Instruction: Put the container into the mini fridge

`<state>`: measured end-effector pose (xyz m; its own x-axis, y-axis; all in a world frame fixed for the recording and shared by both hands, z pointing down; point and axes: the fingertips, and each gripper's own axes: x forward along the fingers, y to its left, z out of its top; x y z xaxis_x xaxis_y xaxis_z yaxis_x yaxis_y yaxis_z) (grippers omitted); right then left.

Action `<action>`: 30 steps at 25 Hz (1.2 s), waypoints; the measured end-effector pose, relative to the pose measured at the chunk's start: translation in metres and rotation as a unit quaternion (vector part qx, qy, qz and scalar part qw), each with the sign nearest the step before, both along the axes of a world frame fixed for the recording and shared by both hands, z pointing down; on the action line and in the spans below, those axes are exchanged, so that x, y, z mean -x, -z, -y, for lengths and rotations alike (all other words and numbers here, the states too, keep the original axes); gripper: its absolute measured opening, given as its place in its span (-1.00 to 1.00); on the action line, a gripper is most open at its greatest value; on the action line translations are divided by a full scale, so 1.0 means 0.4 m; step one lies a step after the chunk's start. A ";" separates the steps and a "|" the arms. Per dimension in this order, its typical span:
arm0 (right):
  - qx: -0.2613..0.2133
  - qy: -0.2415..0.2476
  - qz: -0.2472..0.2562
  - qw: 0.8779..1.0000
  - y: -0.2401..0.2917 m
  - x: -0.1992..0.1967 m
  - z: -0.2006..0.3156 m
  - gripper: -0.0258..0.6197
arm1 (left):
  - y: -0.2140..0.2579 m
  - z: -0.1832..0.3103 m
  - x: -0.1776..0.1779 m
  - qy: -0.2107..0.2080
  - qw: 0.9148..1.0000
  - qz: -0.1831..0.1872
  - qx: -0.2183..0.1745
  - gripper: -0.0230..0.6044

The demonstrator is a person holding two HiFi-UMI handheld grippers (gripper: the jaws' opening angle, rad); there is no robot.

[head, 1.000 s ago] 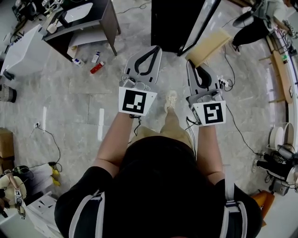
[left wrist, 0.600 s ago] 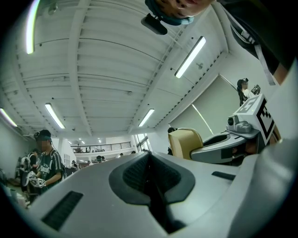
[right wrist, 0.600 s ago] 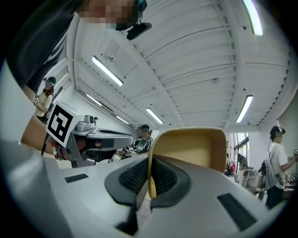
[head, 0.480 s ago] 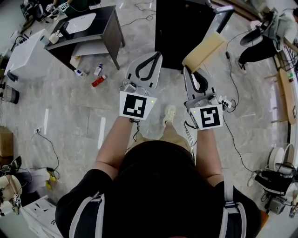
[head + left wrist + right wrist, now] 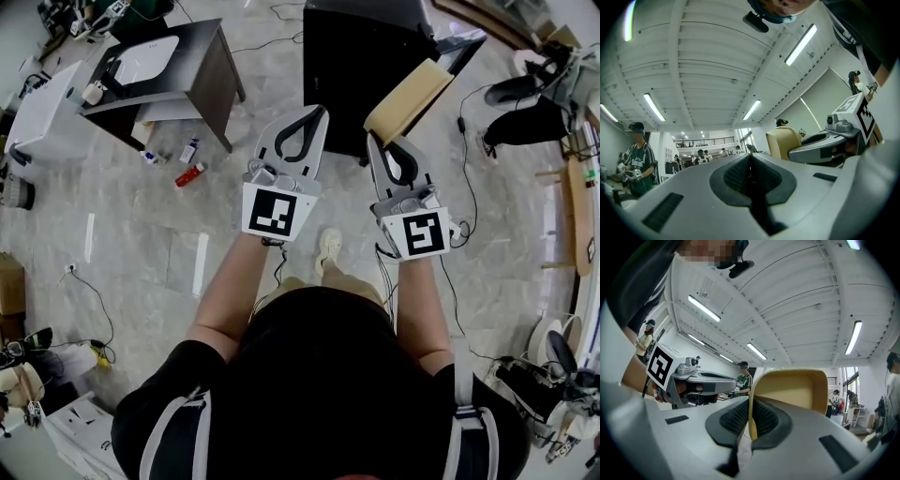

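The container [image 5: 410, 97] is a tan, shallow tray held up by its rim. My right gripper [image 5: 379, 141] is shut on that rim; in the right gripper view the container [image 5: 793, 391] stands between the pads of the right gripper [image 5: 749, 414]. My left gripper [image 5: 313, 112] is shut with nothing in it, and its pads meet in the left gripper view [image 5: 750, 161]. The black mini fridge [image 5: 361, 62] stands on the floor just ahead of both grippers, with its door [image 5: 461, 41] swung open to the right. Both grippers point upward.
A dark desk [image 5: 184, 67] and a white cabinet [image 5: 41, 103] stand at the left, with small bottles [image 5: 190, 172] on the floor nearby. Cables [image 5: 469, 281] trail across the floor at the right. Another person's legs [image 5: 530, 103] are at the far right.
The person has stepped forward, so the mini fridge and desk sit closer and lower in the head view. Both grippers keep their pose, the right one still holding the container.
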<state>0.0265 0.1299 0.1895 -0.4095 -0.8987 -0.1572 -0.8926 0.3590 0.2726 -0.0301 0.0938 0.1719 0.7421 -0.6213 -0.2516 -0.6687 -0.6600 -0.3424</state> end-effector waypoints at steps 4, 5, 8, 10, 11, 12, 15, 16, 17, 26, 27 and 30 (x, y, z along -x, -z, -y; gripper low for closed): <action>0.022 0.007 -0.010 1.000 -0.047 -0.063 0.137 -0.80 | -0.035 0.136 -0.057 0.007 1.000 0.003 0.015 -0.85; 0.027 0.009 -0.014 0.999 -0.058 -0.073 0.163 -0.80 | -0.043 0.162 -0.067 0.008 1.000 0.006 0.018 -0.85; 0.027 0.015 0.005 1.000 -0.065 -0.102 0.241 -0.80 | -0.070 0.242 -0.106 0.012 0.999 0.017 0.028 -0.85; 0.032 0.019 0.010 0.999 -0.076 -0.126 0.292 -0.80 | -0.085 0.293 -0.132 0.014 0.999 0.016 0.036 -0.85; 0.035 0.021 0.009 0.999 -0.082 -0.136 0.314 -0.80 | -0.093 0.317 -0.142 0.015 0.999 0.014 0.040 -0.85; 0.037 0.023 0.006 0.999 -0.088 -0.145 0.335 -0.80 | -0.101 0.341 -0.151 0.017 0.999 0.013 0.043 -0.85; 0.047 0.030 0.000 0.998 -0.115 -0.178 0.390 -0.80 | -0.129 0.404 -0.188 0.018 0.998 0.014 0.054 -0.85; 0.053 0.033 0.000 0.998 -0.126 -0.192 0.404 -0.80 | -0.138 0.421 -0.203 0.018 0.998 0.017 0.057 -0.85; 0.058 0.037 0.000 0.998 -0.138 -0.205 0.417 -0.80 | -0.145 0.435 -0.219 0.017 0.998 0.021 0.058 -0.85; 0.100 0.100 -0.053 0.989 -0.256 -0.244 0.499 -0.80 | -0.208 0.538 -0.289 0.029 0.996 0.035 0.074 -0.85; 0.105 0.107 -0.065 0.987 -0.266 -0.241 0.507 -0.80 | -0.212 0.548 -0.289 0.030 0.996 0.041 0.074 -0.85; 0.115 0.123 -0.077 0.983 -0.281 -0.239 0.527 -0.80 | -0.223 0.569 -0.292 0.033 0.995 0.054 0.074 -0.85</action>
<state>0.1222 -0.0808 0.3018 -0.6215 -0.7741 0.1203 -0.7257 0.6267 0.2840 0.0866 -0.1338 0.2612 0.7165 -0.6937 -0.0744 -0.6764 -0.6646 -0.3174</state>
